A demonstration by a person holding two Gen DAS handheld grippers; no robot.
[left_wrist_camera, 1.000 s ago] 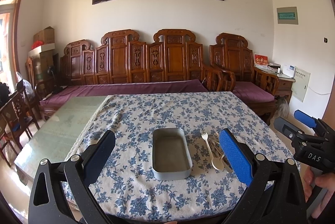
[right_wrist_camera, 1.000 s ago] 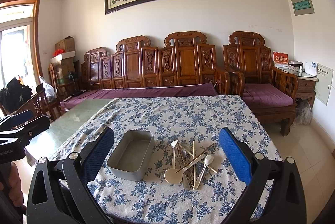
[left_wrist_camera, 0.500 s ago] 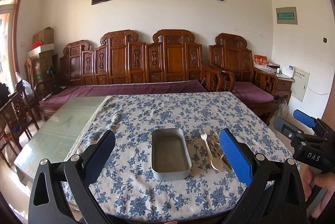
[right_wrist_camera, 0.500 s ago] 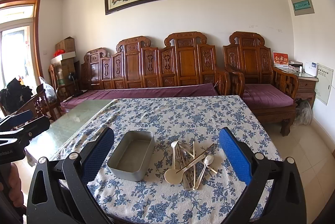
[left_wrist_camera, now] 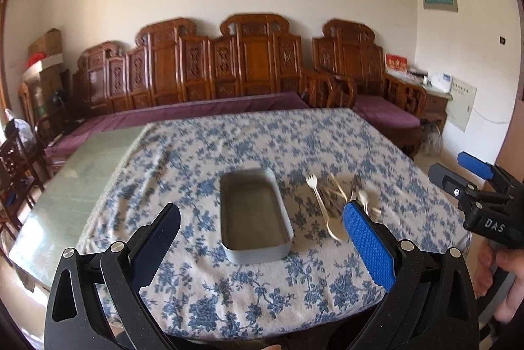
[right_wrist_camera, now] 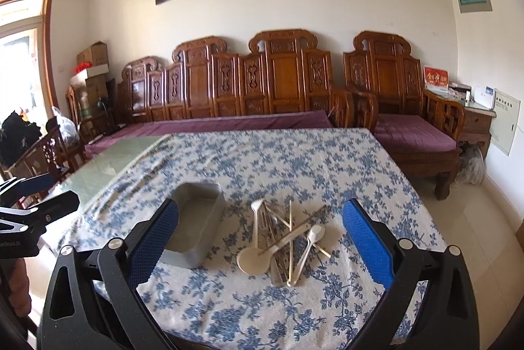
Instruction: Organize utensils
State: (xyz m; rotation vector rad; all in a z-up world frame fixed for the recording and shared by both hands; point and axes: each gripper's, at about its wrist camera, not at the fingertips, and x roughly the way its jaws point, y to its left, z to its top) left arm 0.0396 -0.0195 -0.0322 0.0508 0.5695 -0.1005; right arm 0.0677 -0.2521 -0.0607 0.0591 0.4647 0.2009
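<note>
Both grippers, left gripper and right gripper, fingers spread wide, holding nothing, above table; utensil pile beside grey tin.

1. Lighting: bright daylight; overexposed window at 9 o'clock, right wrist view.
2. Blur: left wrist view soft throughout, tablecloth pattern smeared.
3. Distortion: fisheye bowing, dark vignette at corners.
4. Shadows: soft, faint.

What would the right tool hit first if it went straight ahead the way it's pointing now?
Most likely the utensil pile lying between the open right tool's fingers on the tablecloth; the metal tray sits left of that line. Depth is uncertain.
</note>
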